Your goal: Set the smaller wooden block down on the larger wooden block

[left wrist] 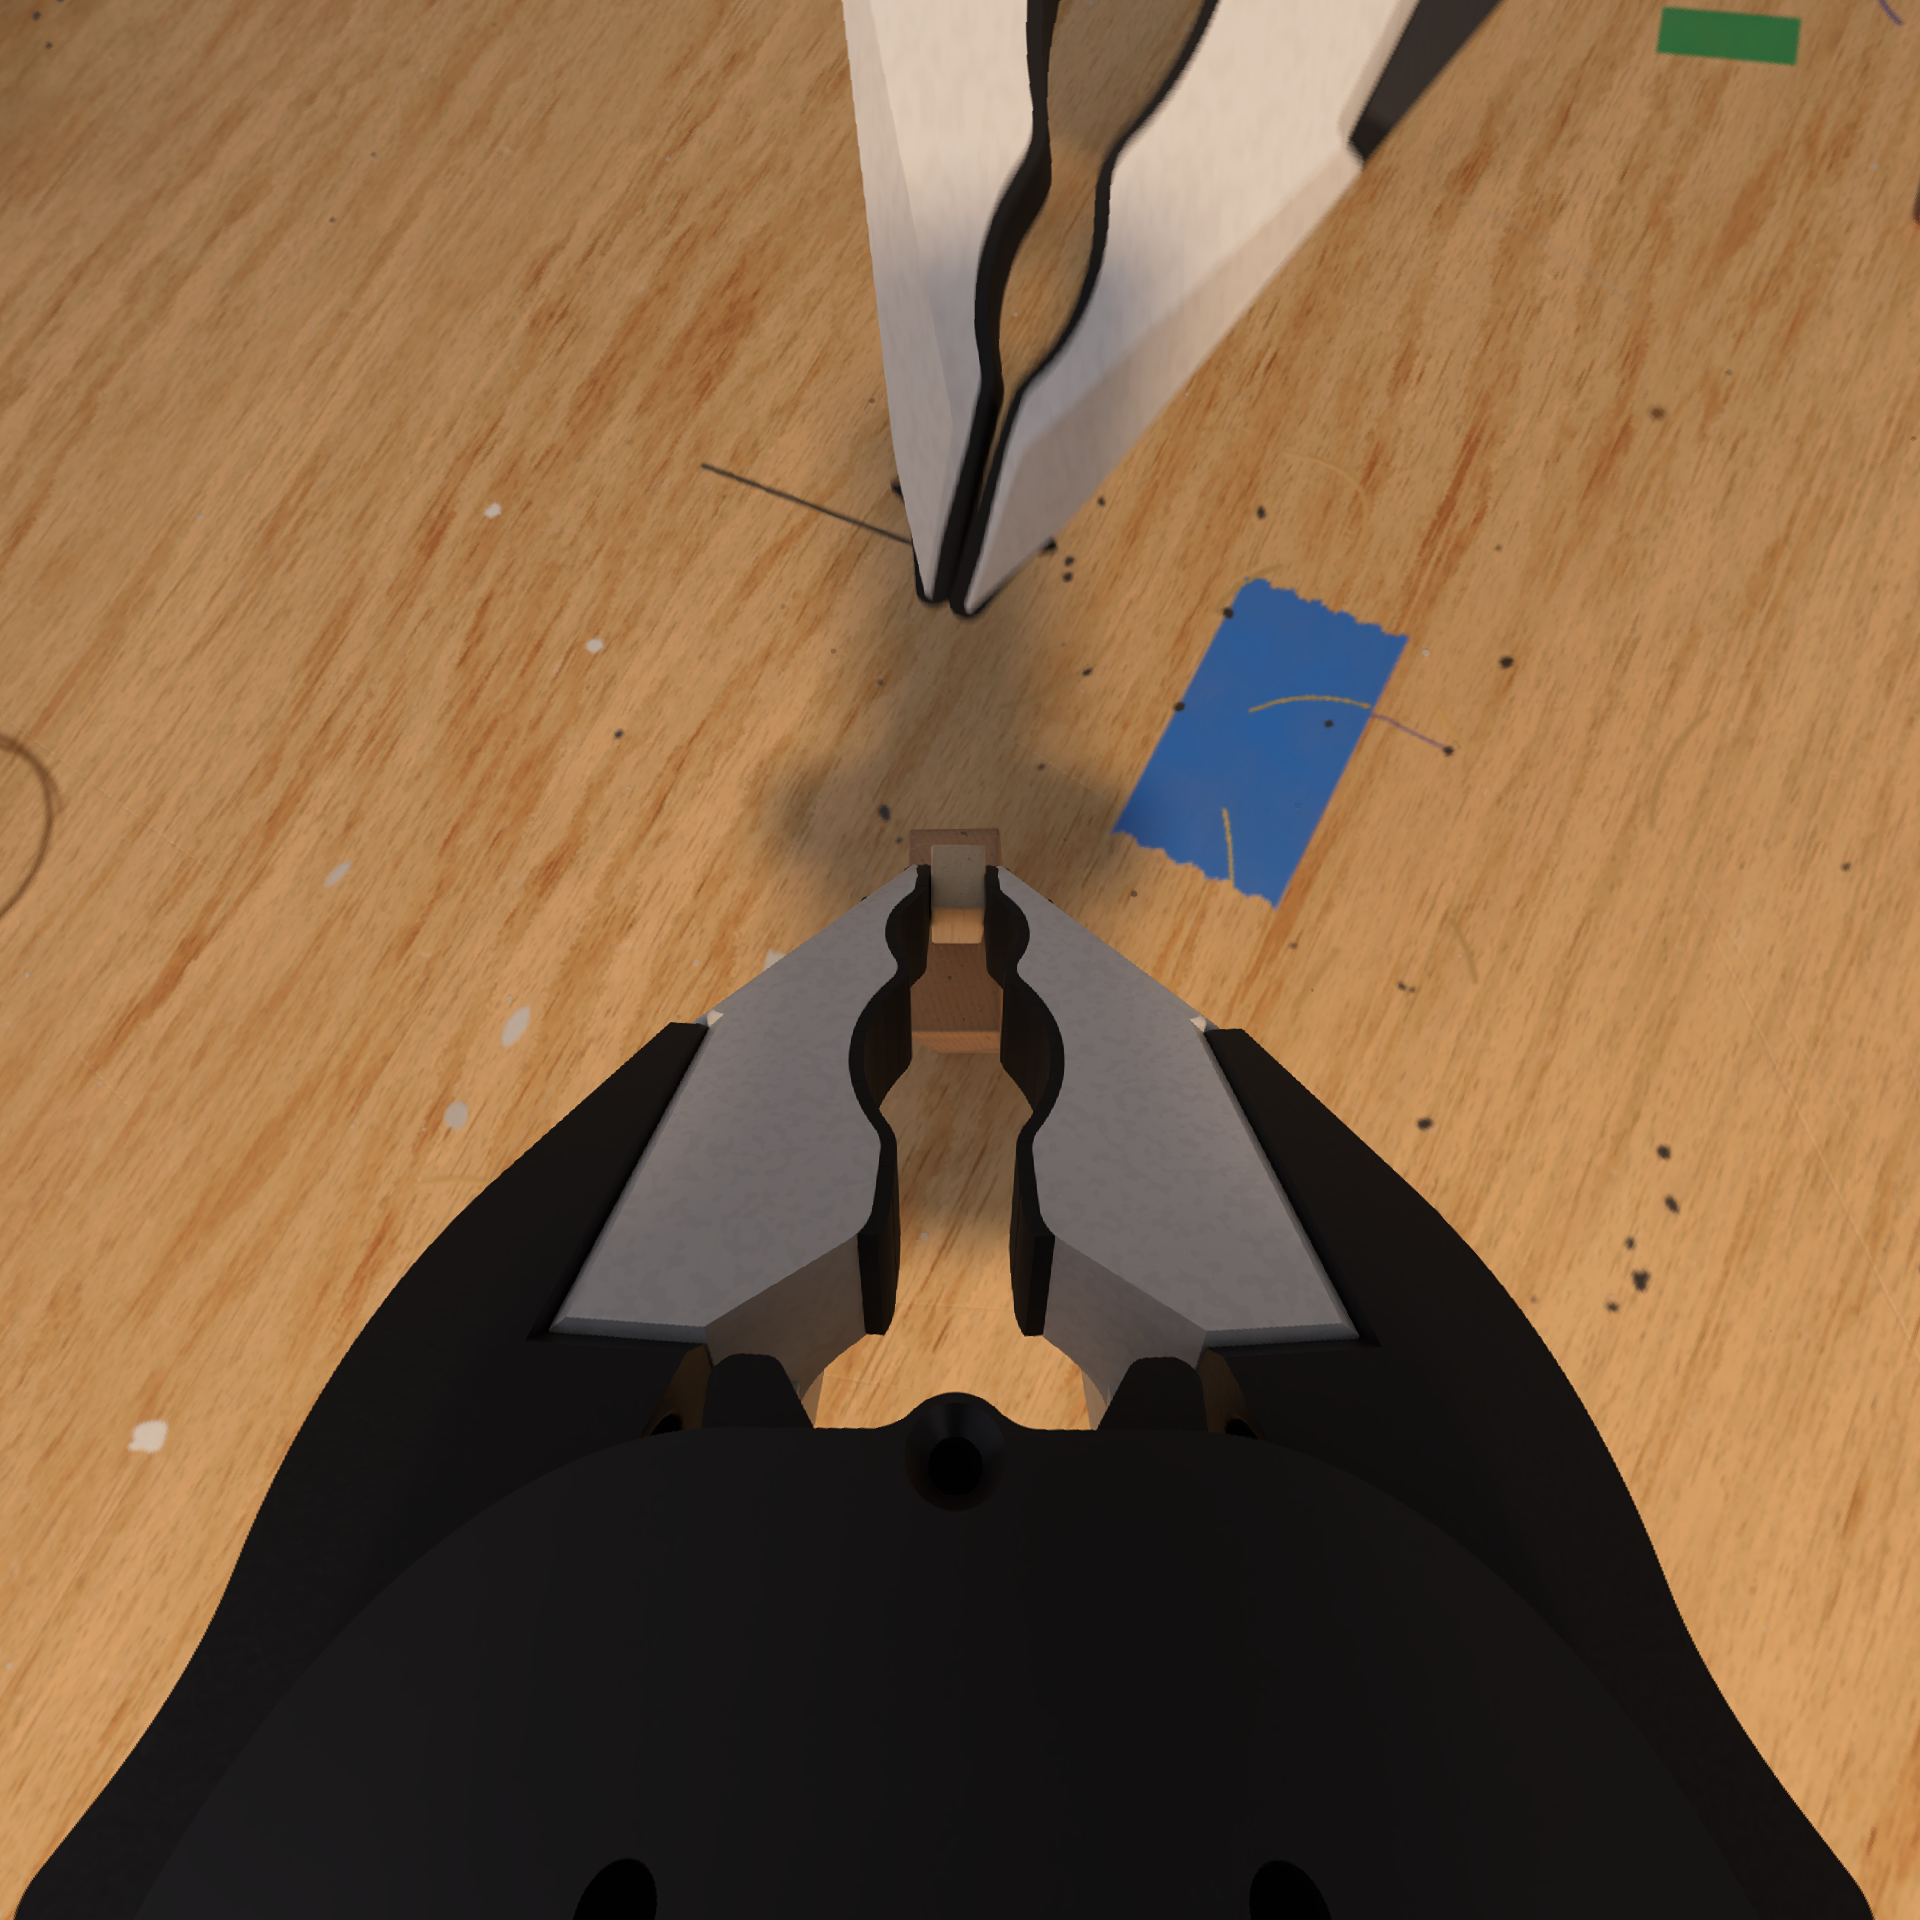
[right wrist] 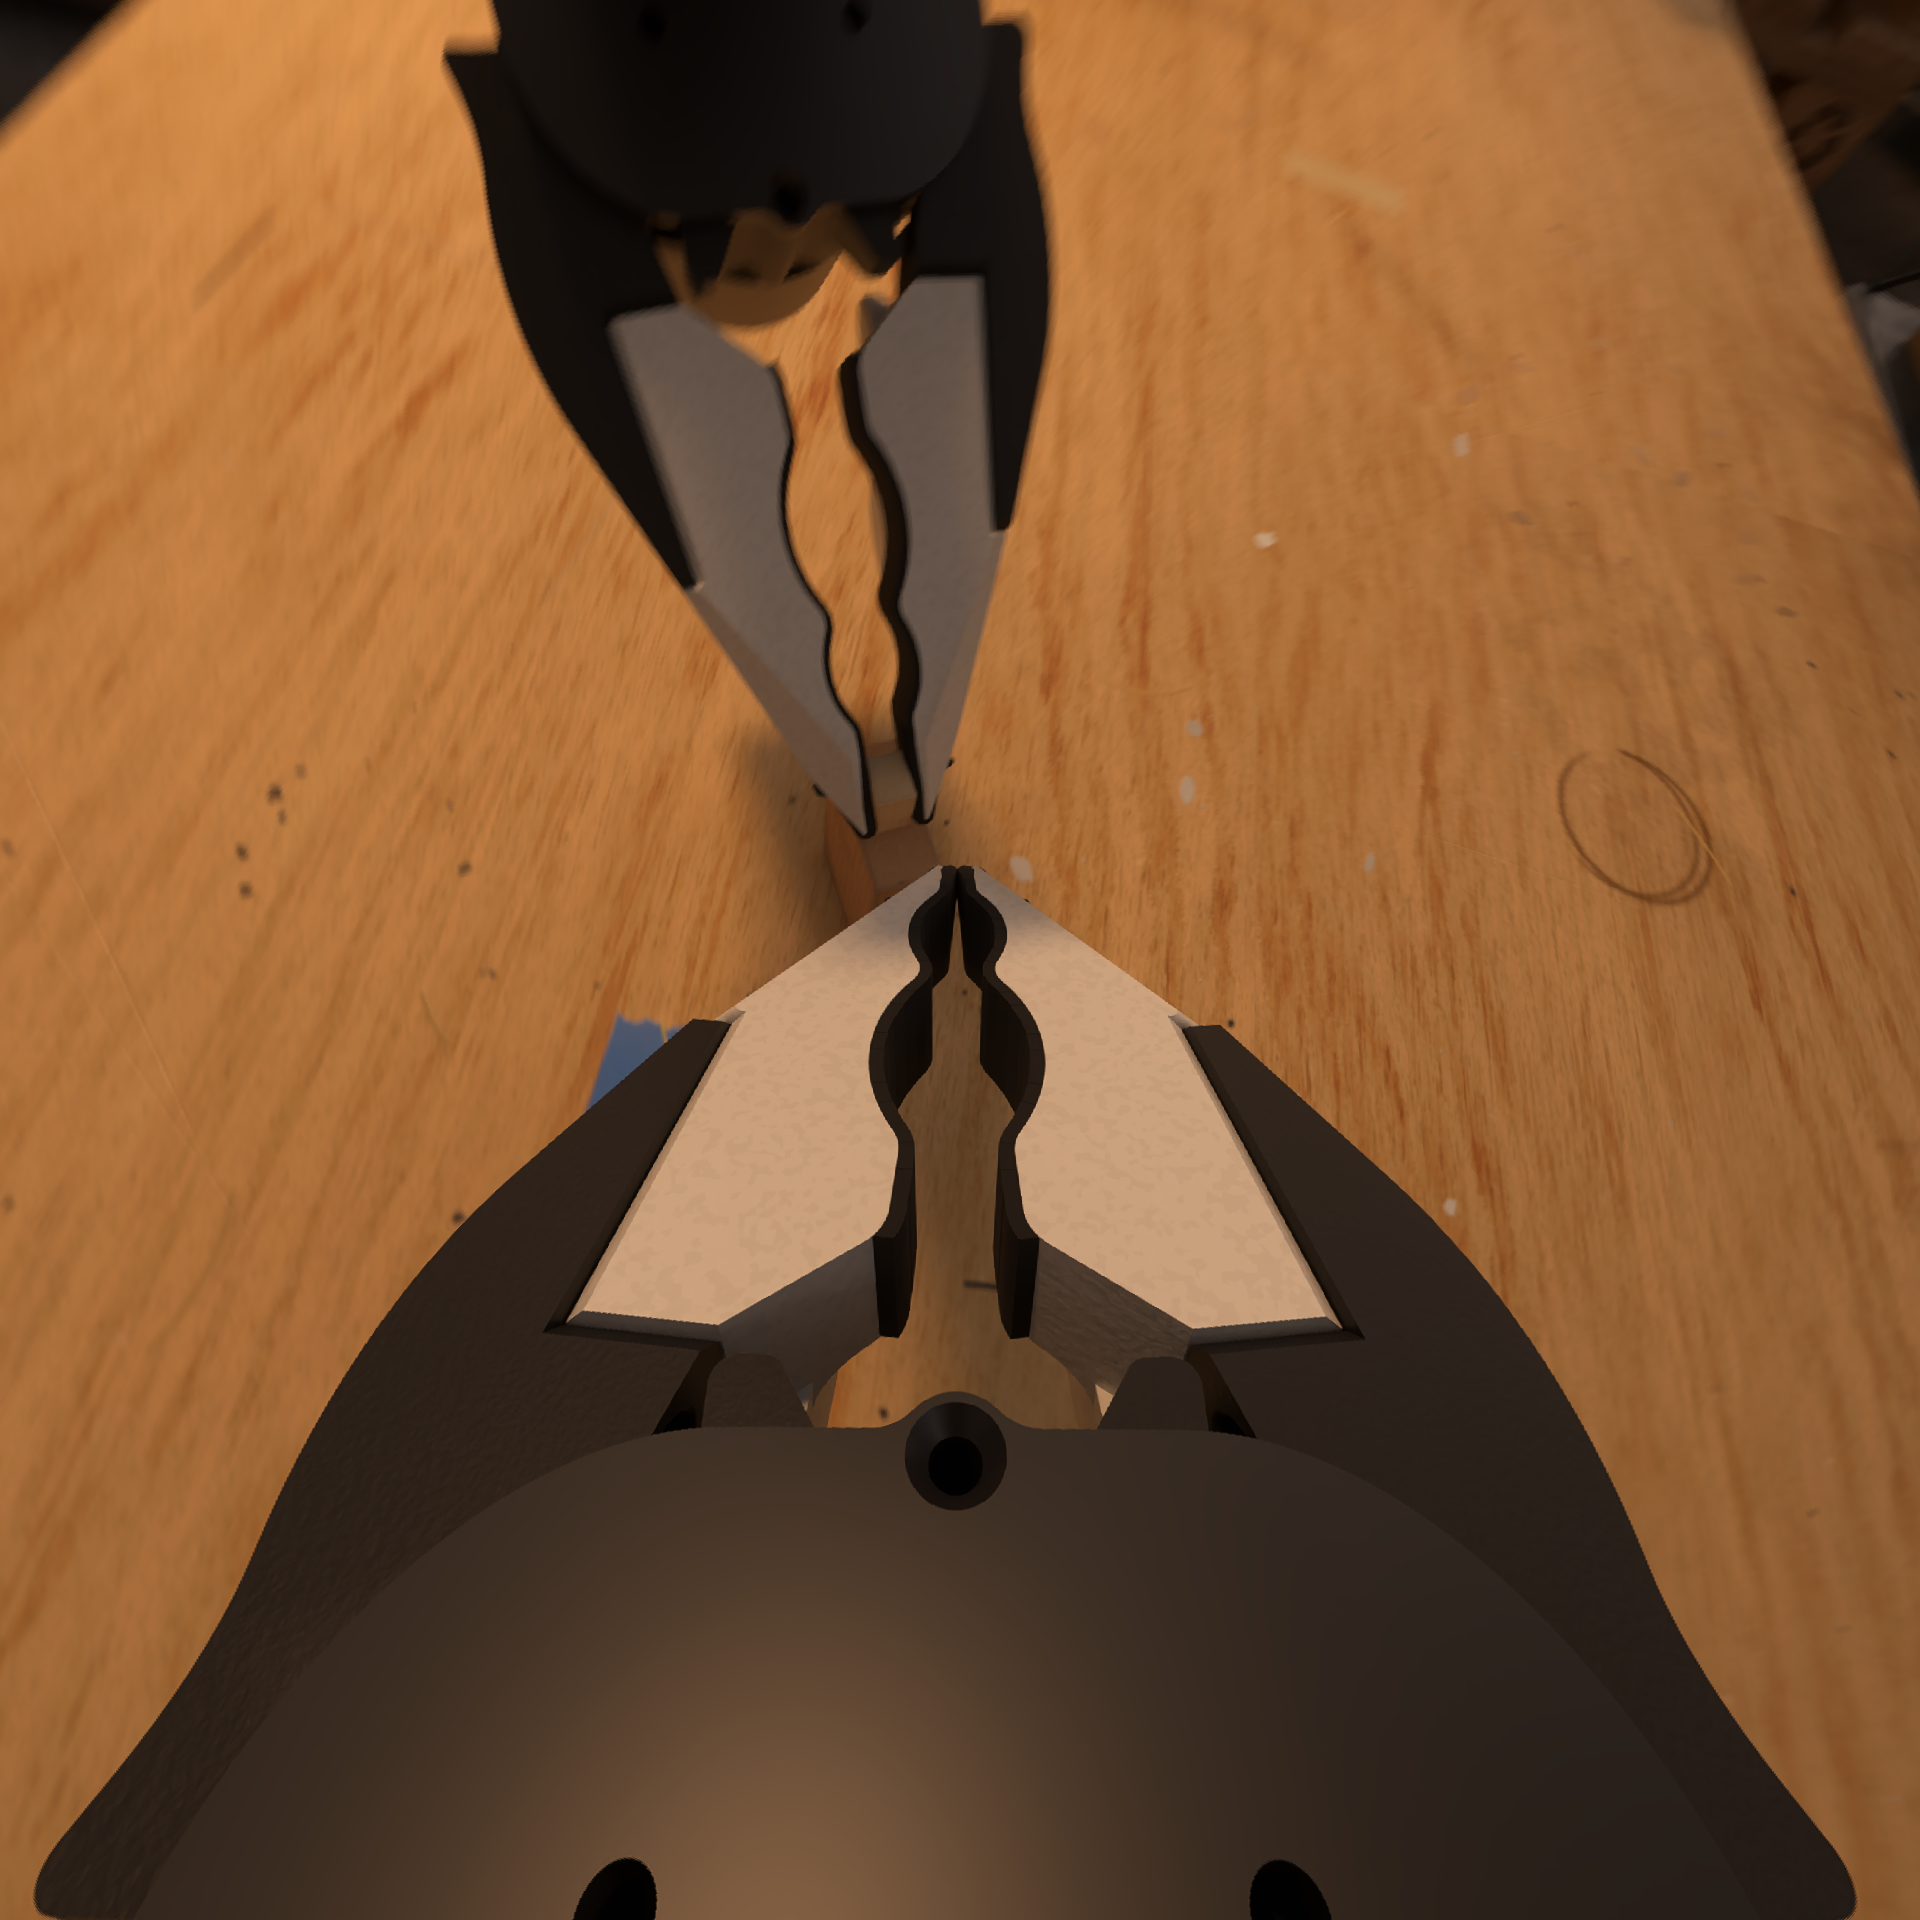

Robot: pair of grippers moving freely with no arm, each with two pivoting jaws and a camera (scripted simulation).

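My left gripper is shut on the smaller wooden block, a pale piece pinched at its fingertips. The larger wooden block lies on the table right under it and shows between the fingers. I cannot tell whether the two blocks touch. In the right wrist view the left gripper points down with the small block in its tips, over the larger block. My right gripper is shut and empty, its tips just short of the blocks. It also shows in the left wrist view.
The wooden table top carries a strip of blue tape just right of the blocks and a green strip at the far right. The two grippers face each other, tips close. The table's edge runs along the right.
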